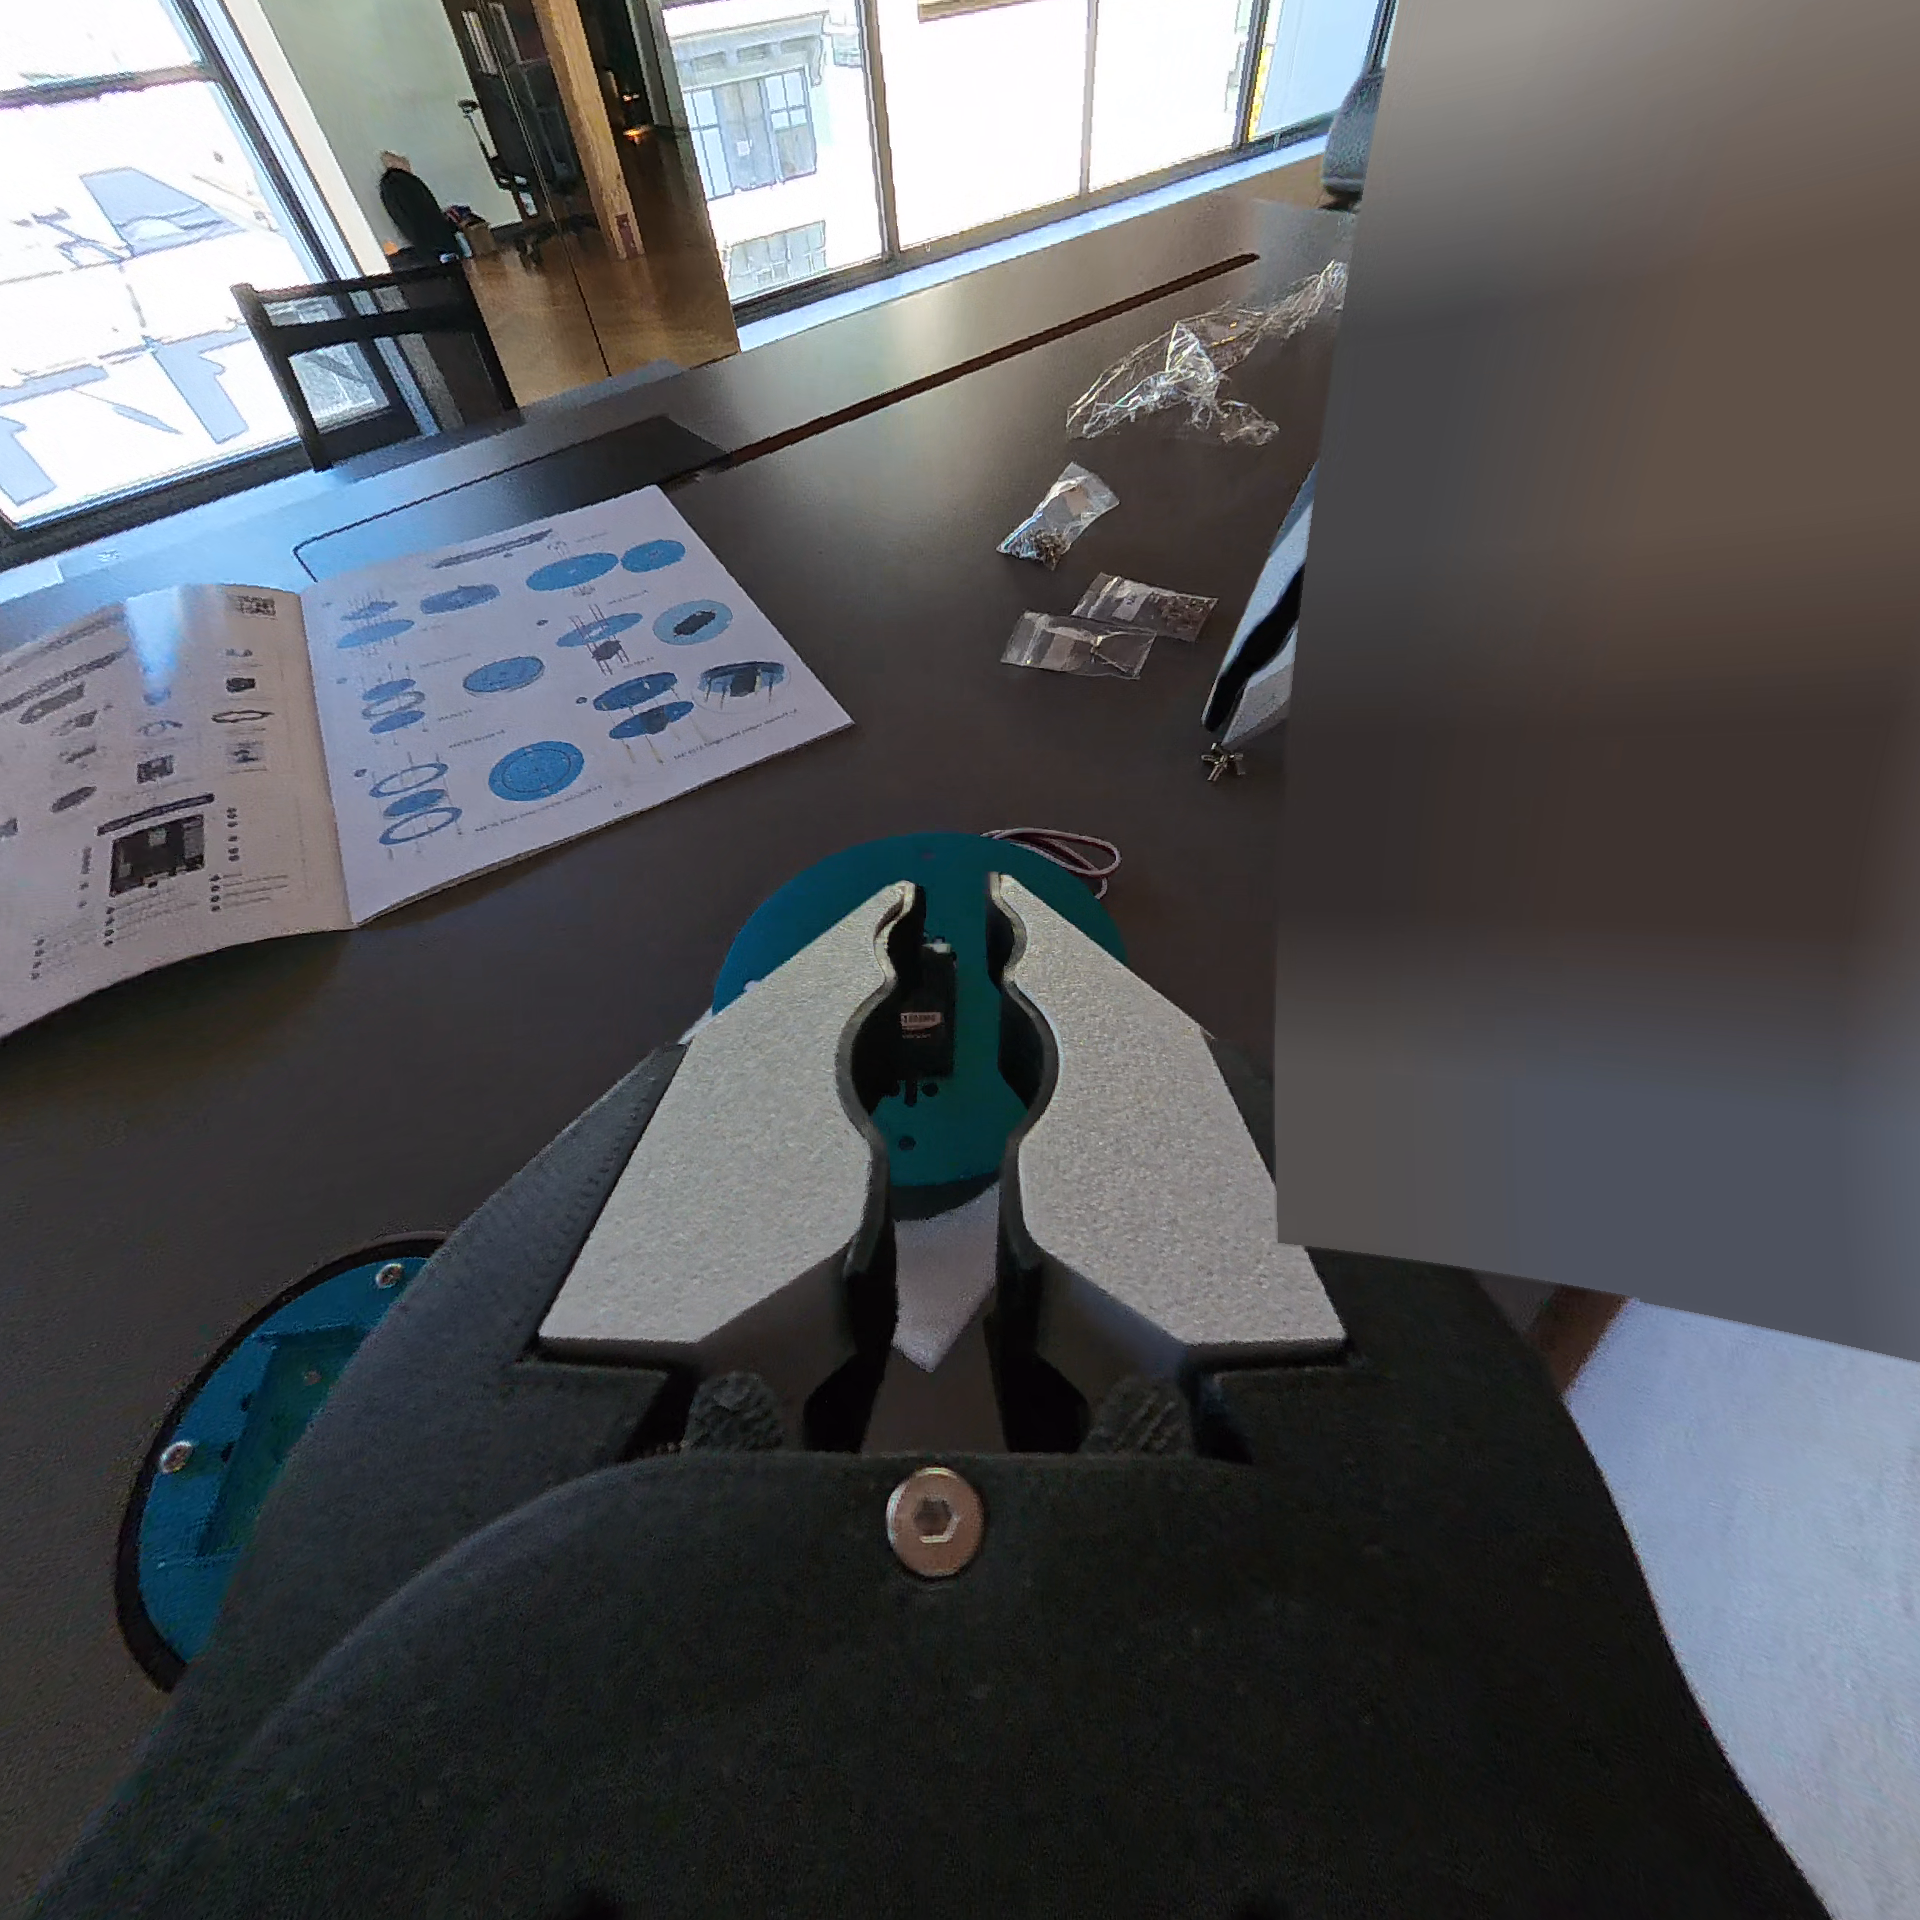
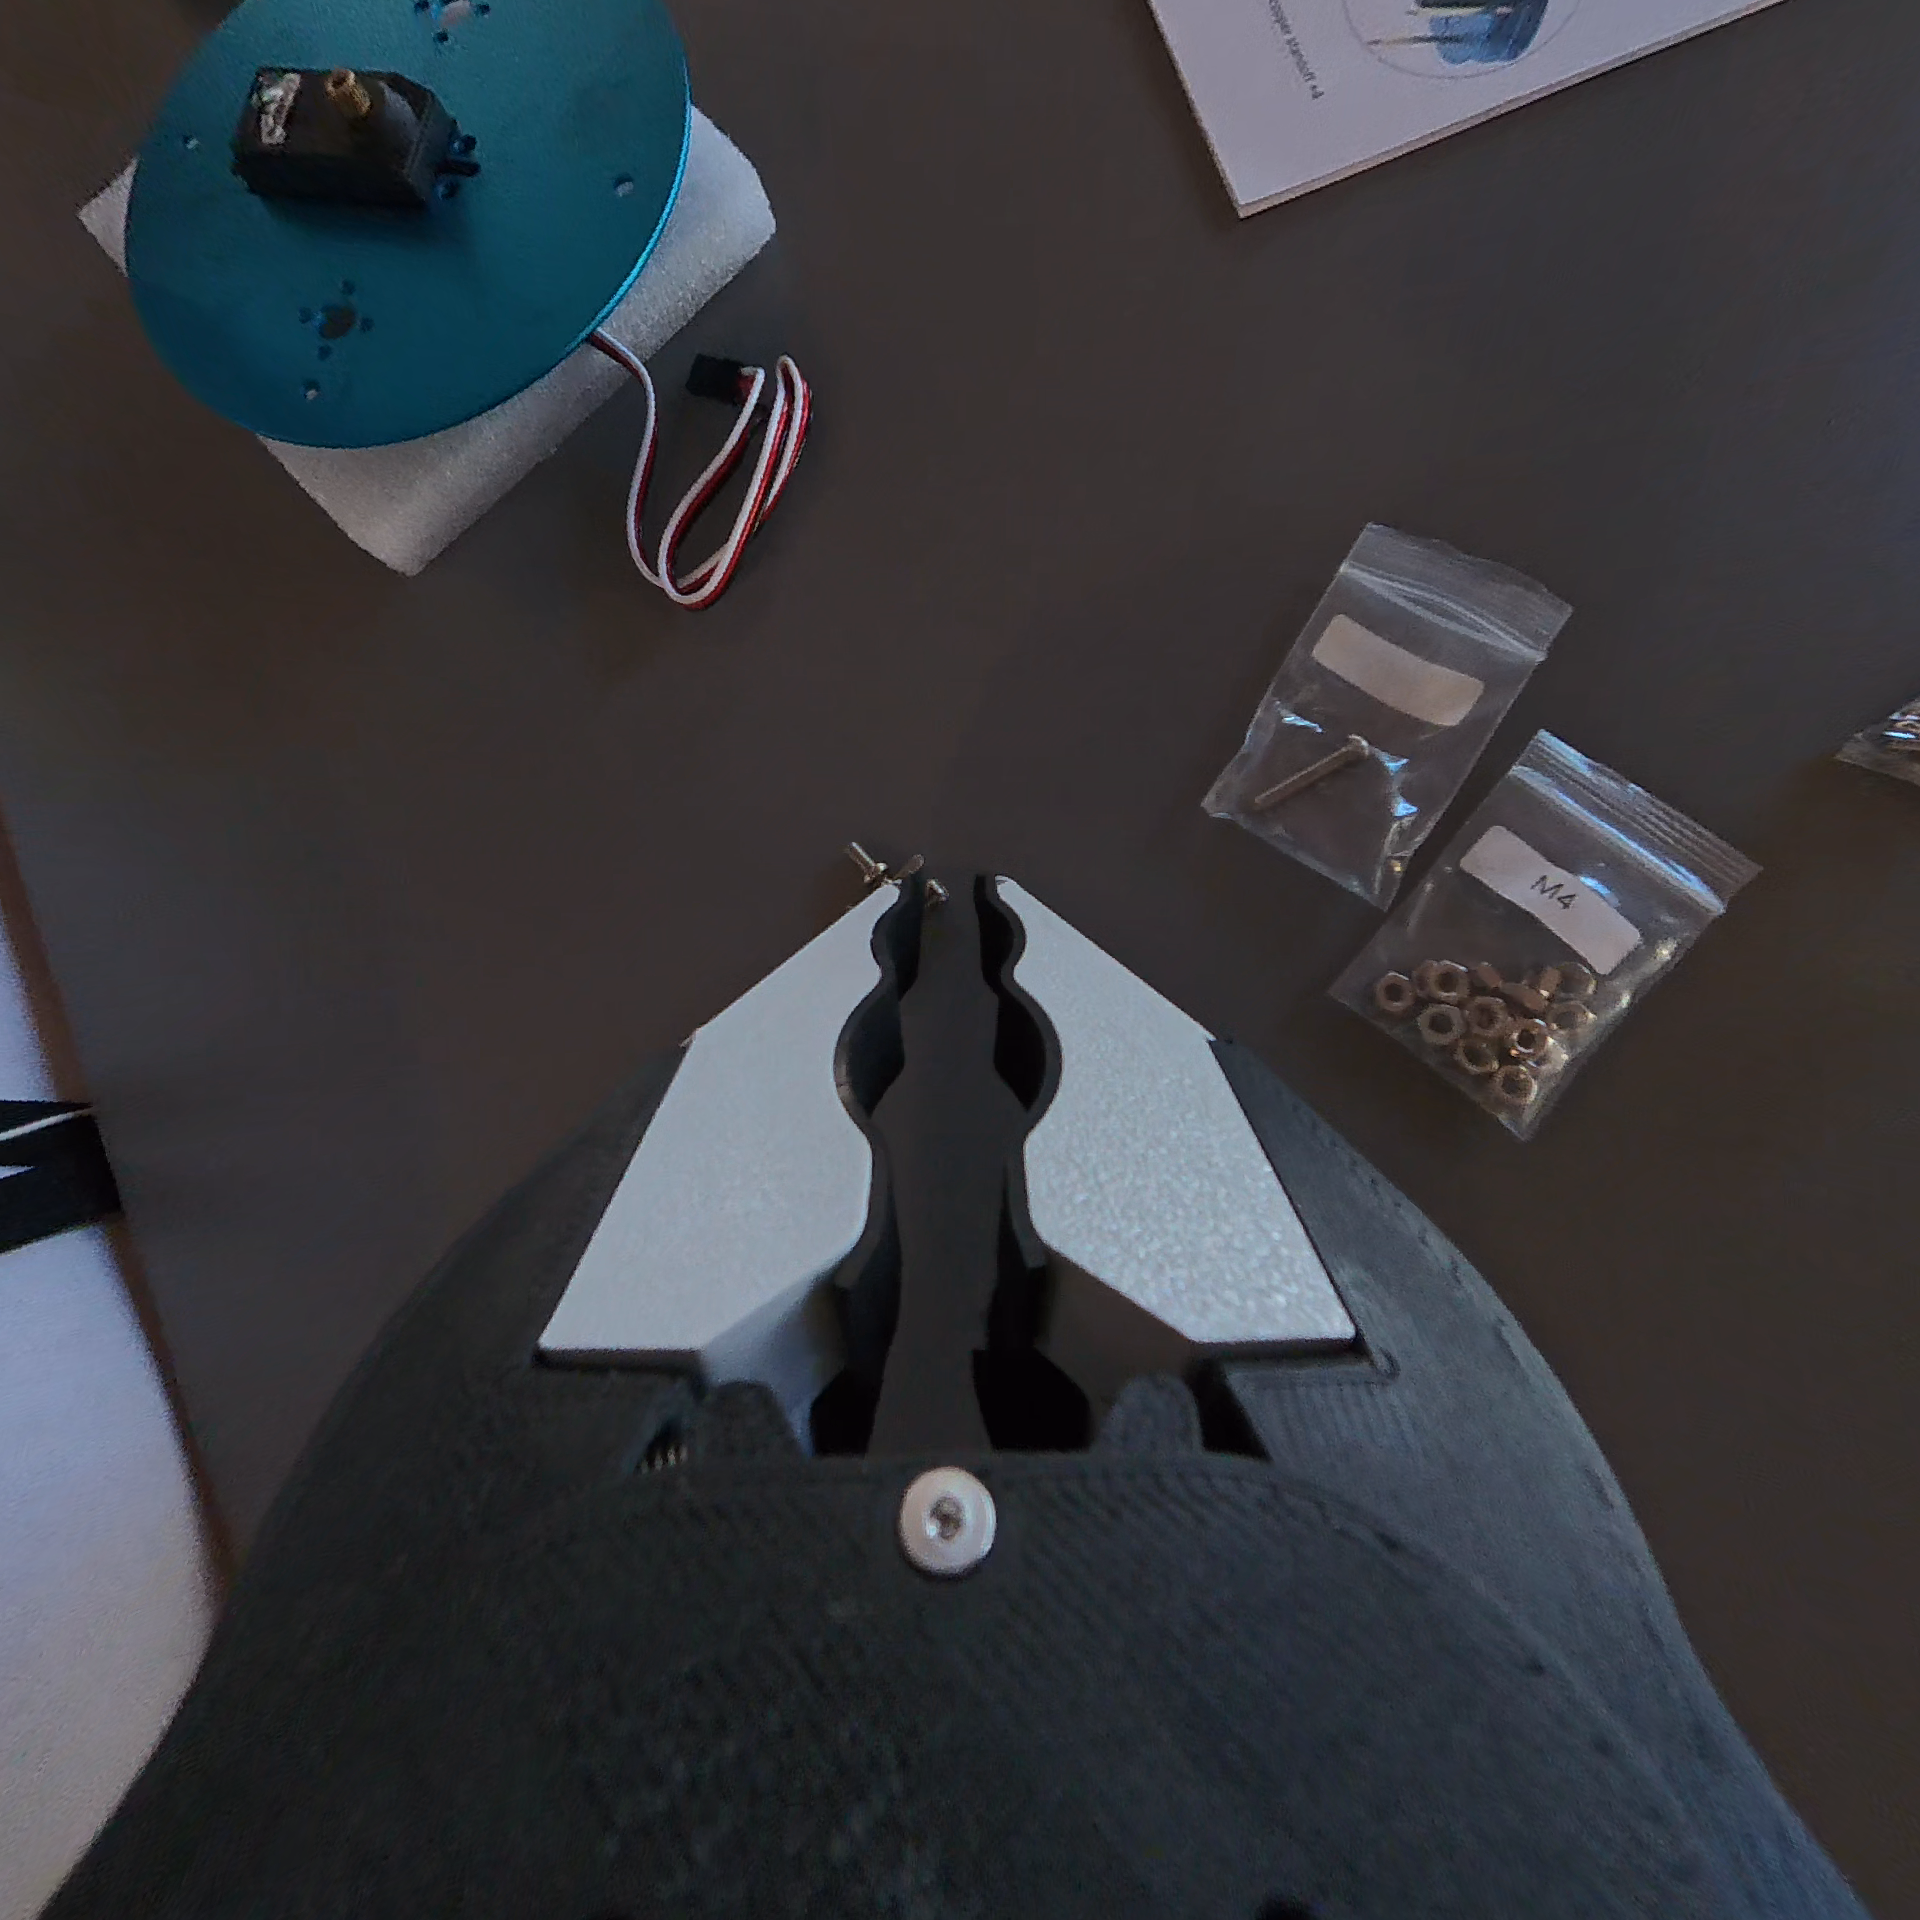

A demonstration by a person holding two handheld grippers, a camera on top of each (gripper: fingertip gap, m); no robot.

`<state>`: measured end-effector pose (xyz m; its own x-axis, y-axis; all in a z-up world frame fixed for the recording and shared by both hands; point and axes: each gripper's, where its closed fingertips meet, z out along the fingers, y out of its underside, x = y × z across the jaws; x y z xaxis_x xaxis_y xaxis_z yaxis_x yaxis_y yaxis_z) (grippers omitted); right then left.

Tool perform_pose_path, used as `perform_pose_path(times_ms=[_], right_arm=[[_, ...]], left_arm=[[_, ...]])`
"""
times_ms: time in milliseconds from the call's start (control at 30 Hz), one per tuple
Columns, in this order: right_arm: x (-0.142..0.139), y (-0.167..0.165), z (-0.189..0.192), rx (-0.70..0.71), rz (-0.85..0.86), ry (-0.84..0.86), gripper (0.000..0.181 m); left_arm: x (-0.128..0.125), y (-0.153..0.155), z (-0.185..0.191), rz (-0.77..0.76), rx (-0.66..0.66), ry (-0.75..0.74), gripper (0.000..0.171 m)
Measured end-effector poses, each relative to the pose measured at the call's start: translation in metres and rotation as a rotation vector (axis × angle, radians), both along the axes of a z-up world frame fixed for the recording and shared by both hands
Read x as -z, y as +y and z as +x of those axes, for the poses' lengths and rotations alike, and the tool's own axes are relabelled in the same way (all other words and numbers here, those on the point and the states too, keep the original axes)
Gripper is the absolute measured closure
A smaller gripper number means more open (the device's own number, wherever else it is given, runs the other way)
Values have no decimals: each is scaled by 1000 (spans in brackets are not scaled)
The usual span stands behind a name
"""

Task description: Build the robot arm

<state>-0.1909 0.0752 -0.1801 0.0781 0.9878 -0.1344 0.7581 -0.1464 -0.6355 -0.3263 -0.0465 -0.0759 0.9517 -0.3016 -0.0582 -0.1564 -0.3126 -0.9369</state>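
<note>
My left gripper (image 1: pixel 956 888) hovers over a teal round plate (image 1: pixel 810 935) with a black servo (image 1: pixel 914 1029) mounted in it. Its jaws stand a narrow gap apart and hold nothing. The plate rests on white foam (image 1: pixel 935 1299). In the right wrist view the same plate (image 2: pixel 436 291), servo (image 2: pixel 332 135) and foam (image 2: pixel 436 509) lie at the top left, with a red-white-black cable (image 2: pixel 717 499) beside them. My right gripper (image 2: pixel 948 888) is low over the dark table, slightly open, with its tips at a few loose small screws (image 2: pixel 883 865). It also shows in the left wrist view (image 1: pixel 1231 727).
Two small bags, one holding a screw (image 2: pixel 1382 717) and one holding nuts (image 2: pixel 1538 945), lie right of my right gripper. An open instruction booklet (image 1: pixel 416 727) lies at the left. Crumpled clear plastic (image 1: pixel 1195 384) lies farther back. A second teal part (image 1: pixel 239 1455) sits near the left gripper. The table edge (image 2: pixel 62 1039) runs at the left.
</note>
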Motion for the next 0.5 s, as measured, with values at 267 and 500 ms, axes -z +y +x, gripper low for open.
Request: perform_pose_path(times_ms=[267,500], right_arm=[[4,-4,-1,-50,54,25,176],[3,-1,6,-100,85,65,176]], left_arm=[[0,24,-11,-4,-22,27,162],[-14,55,-31,21,-45,87,162]])
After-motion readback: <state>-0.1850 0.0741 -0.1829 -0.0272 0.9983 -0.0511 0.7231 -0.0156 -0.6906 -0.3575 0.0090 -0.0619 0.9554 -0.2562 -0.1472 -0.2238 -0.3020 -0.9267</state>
